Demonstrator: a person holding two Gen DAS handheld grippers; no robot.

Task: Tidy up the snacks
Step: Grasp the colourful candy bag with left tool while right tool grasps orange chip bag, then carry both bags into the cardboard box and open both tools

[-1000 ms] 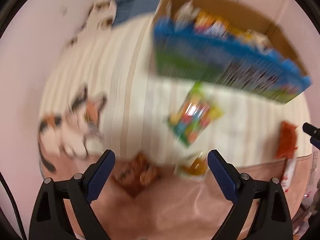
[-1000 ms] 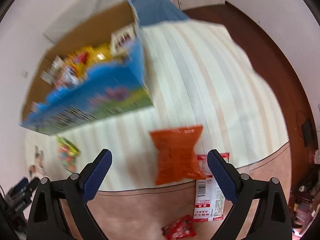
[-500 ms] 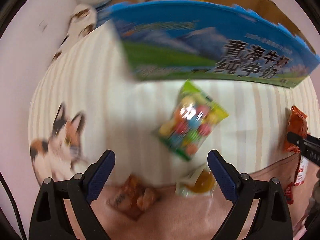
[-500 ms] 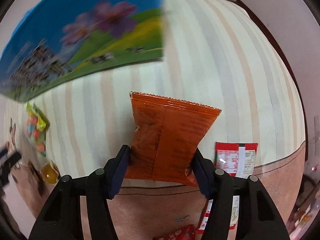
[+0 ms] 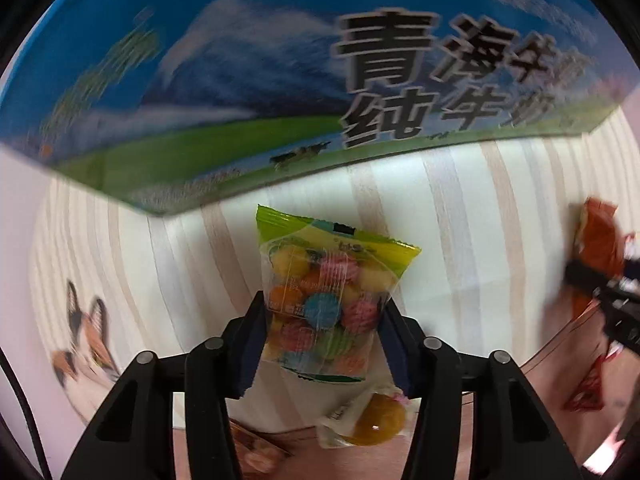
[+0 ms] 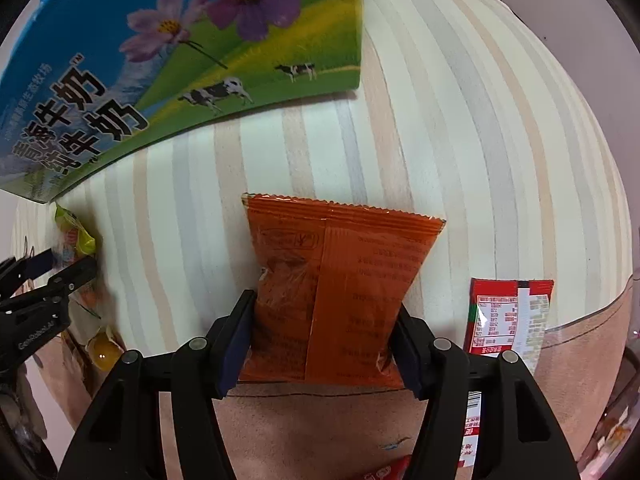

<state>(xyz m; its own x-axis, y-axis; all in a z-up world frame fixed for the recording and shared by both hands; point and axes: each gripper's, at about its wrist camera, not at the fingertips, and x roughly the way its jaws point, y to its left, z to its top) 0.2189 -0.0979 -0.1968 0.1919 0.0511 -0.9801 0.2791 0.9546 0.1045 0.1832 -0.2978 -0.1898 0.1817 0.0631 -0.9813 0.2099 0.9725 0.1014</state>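
A striped cloth [image 6: 460, 128] in cream, beige and grey covered the surface and filled most of both views, its bands running away from the cameras. At the near edge it ended in a curved hem, and a plain pinkish-brown cover [image 6: 320, 432] lay below it. In the left wrist view, a calico cat print [image 5: 86, 340] sat on the cloth at the far left, blurred, with orange and black patches and upright ears. Beyond the cloth at top right in the right wrist view, a strip of dark floor [image 6: 560, 12] met a pale wall [image 6: 616, 92].
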